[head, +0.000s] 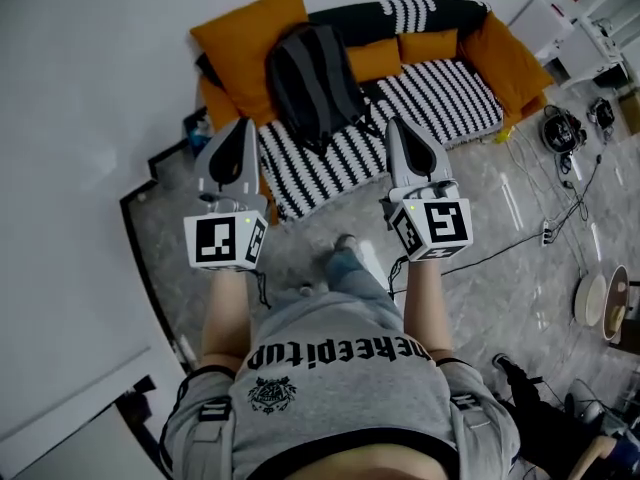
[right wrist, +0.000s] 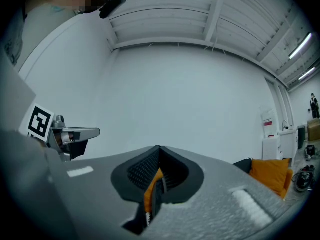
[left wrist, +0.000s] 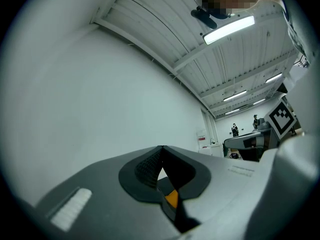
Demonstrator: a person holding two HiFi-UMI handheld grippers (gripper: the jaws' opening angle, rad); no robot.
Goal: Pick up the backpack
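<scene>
A dark grey backpack (head: 312,80) lies on a sofa (head: 440,98) with a black-and-white striped cover, its top leaning against the backrest. My left gripper (head: 243,125) is held out in front of the sofa's left end, short of the backpack and to its lower left. My right gripper (head: 393,125) is level with it, to the backpack's lower right. Both are shut with nothing in them. In the left gripper view the jaws (left wrist: 163,147) meet at their tips and point at a white wall. In the right gripper view the jaws (right wrist: 159,147) are also together.
Orange cushions (head: 250,33) sit at both ends of the sofa, one showing in the right gripper view (right wrist: 270,174). Cables and a power strip (head: 547,233) lie on the marble floor at the right. White shelves (head: 580,18) stand at the back right. A white wall (head: 80,148) runs along the left.
</scene>
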